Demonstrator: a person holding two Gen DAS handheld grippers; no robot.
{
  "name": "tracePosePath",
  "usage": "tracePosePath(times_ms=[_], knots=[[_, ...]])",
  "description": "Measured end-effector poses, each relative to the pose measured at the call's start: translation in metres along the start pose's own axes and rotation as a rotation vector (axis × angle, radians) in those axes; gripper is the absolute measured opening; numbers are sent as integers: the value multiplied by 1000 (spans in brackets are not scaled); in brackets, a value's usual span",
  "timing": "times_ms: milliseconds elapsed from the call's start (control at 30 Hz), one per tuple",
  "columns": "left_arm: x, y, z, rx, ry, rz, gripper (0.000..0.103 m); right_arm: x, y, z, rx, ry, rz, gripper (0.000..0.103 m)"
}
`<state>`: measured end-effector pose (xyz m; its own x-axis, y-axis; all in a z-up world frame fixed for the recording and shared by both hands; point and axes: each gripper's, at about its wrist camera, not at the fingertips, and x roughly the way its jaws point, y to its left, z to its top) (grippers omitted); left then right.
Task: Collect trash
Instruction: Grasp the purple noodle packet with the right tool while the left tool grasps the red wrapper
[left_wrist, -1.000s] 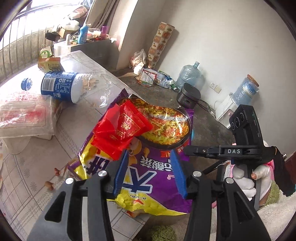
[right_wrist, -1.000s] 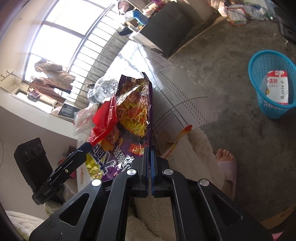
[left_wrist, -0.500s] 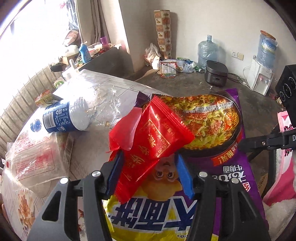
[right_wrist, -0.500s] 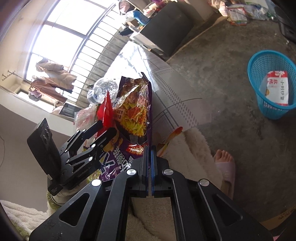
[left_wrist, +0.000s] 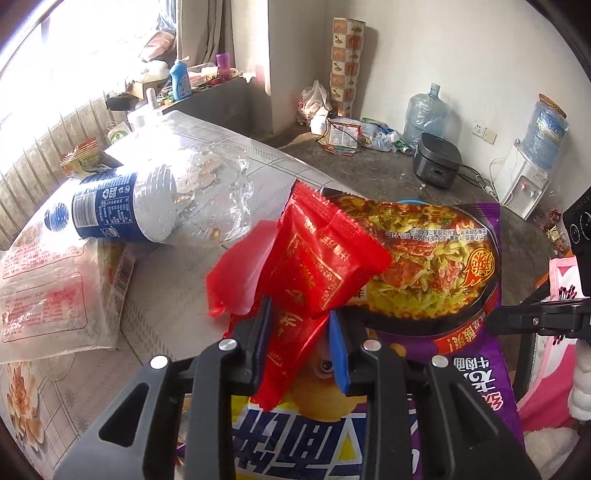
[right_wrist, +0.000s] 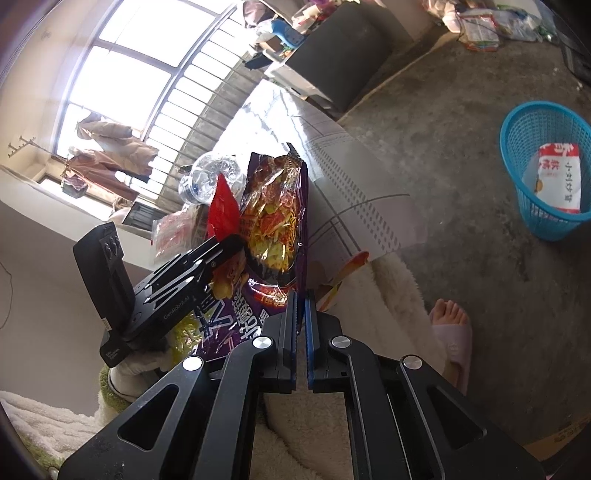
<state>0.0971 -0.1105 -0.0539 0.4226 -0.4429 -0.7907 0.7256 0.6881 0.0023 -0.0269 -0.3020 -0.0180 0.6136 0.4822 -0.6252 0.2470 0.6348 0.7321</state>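
Note:
My left gripper (left_wrist: 301, 332) is shut on a red snack wrapper (left_wrist: 317, 273), which lies over a large purple noodle bag (left_wrist: 436, 258). My right gripper (right_wrist: 301, 306) is shut on the edge of that purple bag (right_wrist: 275, 218) and holds it up beside the table. The red wrapper (right_wrist: 221, 210) and the left gripper (right_wrist: 184, 280) also show in the right wrist view. A blue mesh trash basket (right_wrist: 546, 147) stands on the floor to the right with a white and red packet (right_wrist: 559, 177) inside.
A crushed plastic bottle with a blue label (left_wrist: 122, 203) and clear packets (left_wrist: 48, 291) lie on the table (left_wrist: 221, 147). A small orange packet (left_wrist: 79, 158) sits farther back. A slippered foot (right_wrist: 450, 328) is near the fluffy seat. Water jugs (left_wrist: 424, 114) and a rice cooker (left_wrist: 437, 158) stand by the wall.
My left gripper has closed in on the red wrapper and now grips it between its fingers. My right gripper still holds the purple bag in about the same place.

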Motion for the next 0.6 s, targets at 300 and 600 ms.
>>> tracePosePath(times_ms=[300,600], knots=[[-5,-3,1,1,-16,-23,6,5,-4,0,64,-7,51,2],[-41,-10,8,-15,-97,-42,5,-20,-4,0,63,-77,84,0]])
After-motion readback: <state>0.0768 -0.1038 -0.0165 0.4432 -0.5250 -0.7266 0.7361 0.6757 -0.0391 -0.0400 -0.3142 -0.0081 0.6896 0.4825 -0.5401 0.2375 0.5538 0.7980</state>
